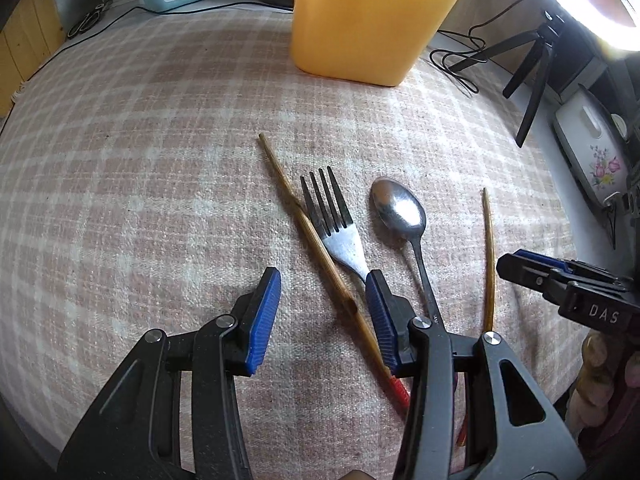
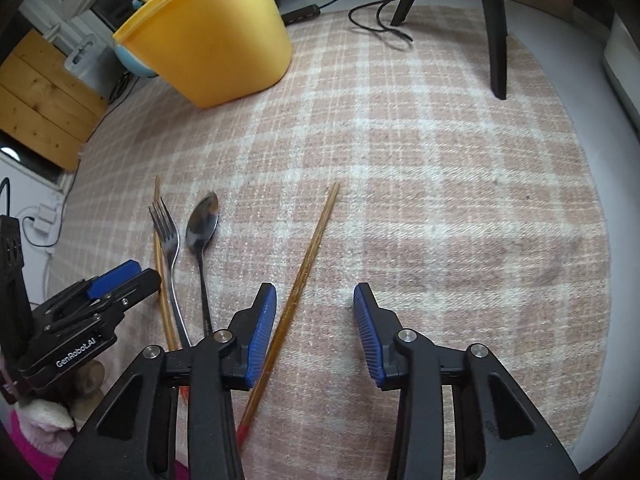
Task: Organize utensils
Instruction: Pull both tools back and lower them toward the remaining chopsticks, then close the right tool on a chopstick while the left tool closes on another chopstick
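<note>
left gripper [image 1: 324, 312] fingers apart over bamboo chopstick [image 1: 316, 240] | right gripper [image 2: 315, 332] fingers apart, around red-tipped chopstick [image 2: 308, 268] | steel fork [image 1: 336, 224], spoon [image 1: 400, 212] between

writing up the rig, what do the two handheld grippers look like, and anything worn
Both the left gripper and the right gripper are matte black plastic linkages with silver pivot pins and ribbed blue pads lining the jaws. White lettering reading GenRobot.AI marks the left one's side, and DAS the right one's. A pink and white fuzzy sleeve shows behind the left gripper.
</note>
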